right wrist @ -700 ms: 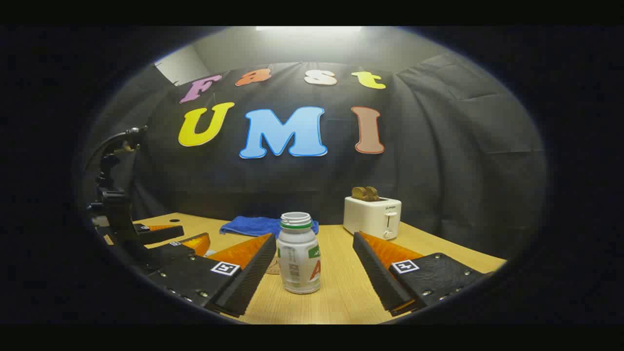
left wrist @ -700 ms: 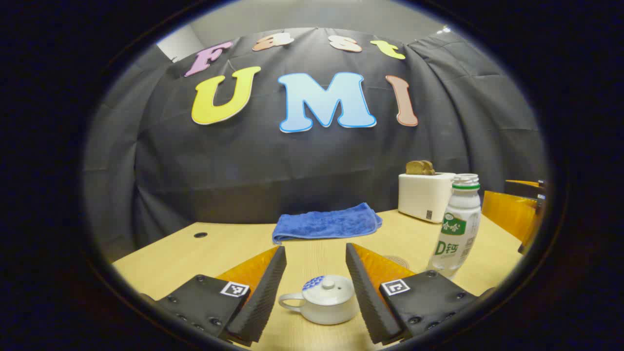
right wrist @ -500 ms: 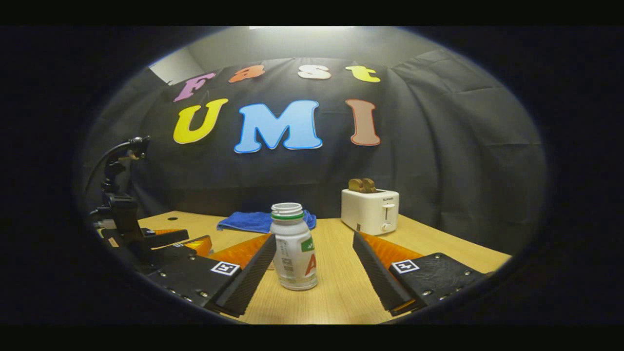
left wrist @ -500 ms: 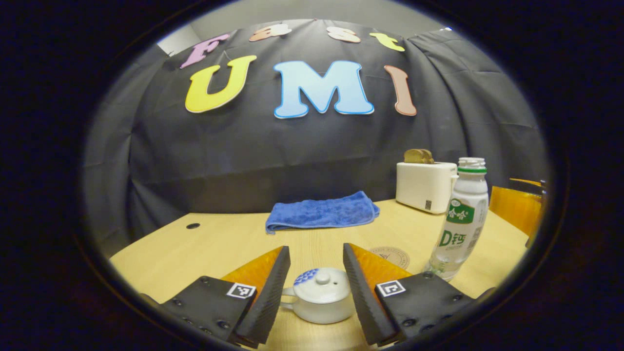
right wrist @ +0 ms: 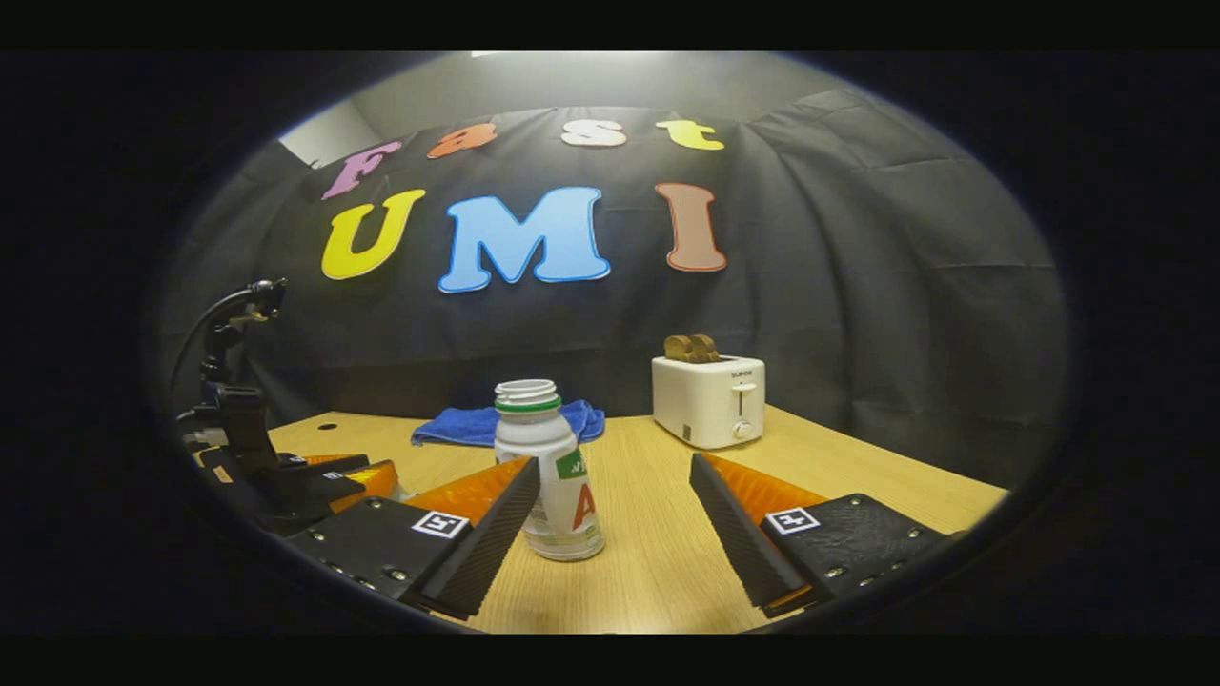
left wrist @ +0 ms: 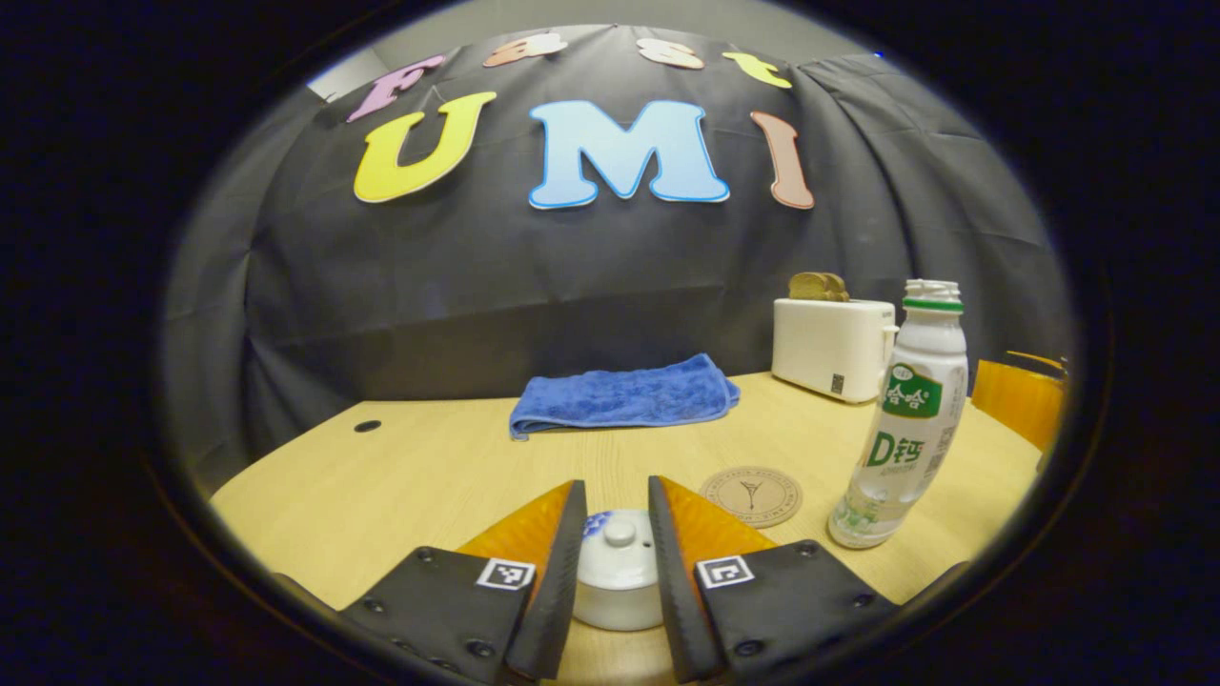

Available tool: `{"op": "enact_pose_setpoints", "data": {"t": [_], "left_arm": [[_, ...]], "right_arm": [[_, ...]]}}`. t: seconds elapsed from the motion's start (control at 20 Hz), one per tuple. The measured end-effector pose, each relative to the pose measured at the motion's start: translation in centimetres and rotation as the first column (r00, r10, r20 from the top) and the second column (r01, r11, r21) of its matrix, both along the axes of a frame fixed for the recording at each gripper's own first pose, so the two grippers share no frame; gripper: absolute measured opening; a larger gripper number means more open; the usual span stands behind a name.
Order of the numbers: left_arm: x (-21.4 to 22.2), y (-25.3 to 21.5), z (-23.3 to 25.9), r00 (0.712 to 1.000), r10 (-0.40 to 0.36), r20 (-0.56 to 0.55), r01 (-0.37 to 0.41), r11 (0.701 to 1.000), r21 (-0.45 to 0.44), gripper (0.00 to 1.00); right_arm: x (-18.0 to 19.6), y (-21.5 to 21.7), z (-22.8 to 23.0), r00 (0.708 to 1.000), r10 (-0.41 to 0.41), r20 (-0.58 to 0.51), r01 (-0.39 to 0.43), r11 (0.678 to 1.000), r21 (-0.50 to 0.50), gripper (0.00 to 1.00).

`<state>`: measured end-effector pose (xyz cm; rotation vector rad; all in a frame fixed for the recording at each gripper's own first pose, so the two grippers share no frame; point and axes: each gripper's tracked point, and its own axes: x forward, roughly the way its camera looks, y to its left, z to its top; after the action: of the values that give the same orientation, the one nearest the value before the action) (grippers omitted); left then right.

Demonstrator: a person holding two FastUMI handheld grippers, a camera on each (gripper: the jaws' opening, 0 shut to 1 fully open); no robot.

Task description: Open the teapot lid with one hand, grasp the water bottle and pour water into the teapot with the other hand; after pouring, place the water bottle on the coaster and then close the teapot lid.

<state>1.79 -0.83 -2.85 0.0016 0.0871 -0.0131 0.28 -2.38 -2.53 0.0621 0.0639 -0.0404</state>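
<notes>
A small white teapot [left wrist: 618,581] with its lid [left wrist: 618,548] on stands on the wooden table, right between the fingers of my left gripper [left wrist: 617,486]. The jaws have narrowed to a gap about as wide as the lid; the knob stands free in the middle. An uncapped white bottle with a green label [left wrist: 905,429] stands to the right, beside a round cork coaster [left wrist: 751,495]. In the right gripper view the bottle [right wrist: 553,476] stands between the wide-open fingers of my right gripper [right wrist: 615,467], close to the left finger. The left gripper [right wrist: 315,481] shows at far left.
A folded blue towel [left wrist: 624,395] lies at the back of the table [left wrist: 381,486]. A white toaster [left wrist: 829,348] with bread in it stands back right, also seen past the bottle as the toaster [right wrist: 707,400].
My left gripper has come down and forward over the teapot and its fingers have closed in a good deal. The right gripper has shifted right, so the bottle now sits nearer its left finger.
</notes>
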Motion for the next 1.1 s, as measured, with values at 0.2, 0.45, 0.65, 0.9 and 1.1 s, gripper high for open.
{"op": "enact_pose_setpoints", "data": {"t": [0.2,0.45,0.65,0.9,1.1], "left_arm": [[0.2,-0.4,0.0,1.0,-0.007,-0.013,0.007,1.0,0.024,0.25],[0.2,-0.3,0.4,1.0,-0.017,-0.018,0.017,1.0,0.019,0.16],[-0.1,-0.2,1.9,0.999,-0.038,0.016,0.038,0.999,-0.016,0.15],[-1.5,0.5,5.4,0.996,-0.047,0.072,0.051,0.998,-0.049,0.12],[-3.6,2.4,7.9,0.993,-0.022,0.116,0.029,0.998,-0.057,0.15]], "right_arm": [[-0.2,0.0,-0.4,1.0,0.003,-0.011,-0.003,1.0,0.006,0.98],[-0.2,0.5,-0.9,0.999,0.023,-0.025,-0.023,1.0,0.017,0.98],[-0.1,0.9,-1.3,0.999,0.041,-0.035,-0.04,0.999,0.018,0.98],[0.2,1.9,-2.0,0.996,0.079,-0.049,-0.077,0.996,0.04,0.97],[0.8,2.9,-2.4,0.99,0.126,-0.057,-0.123,0.991,0.044,0.97]]}}
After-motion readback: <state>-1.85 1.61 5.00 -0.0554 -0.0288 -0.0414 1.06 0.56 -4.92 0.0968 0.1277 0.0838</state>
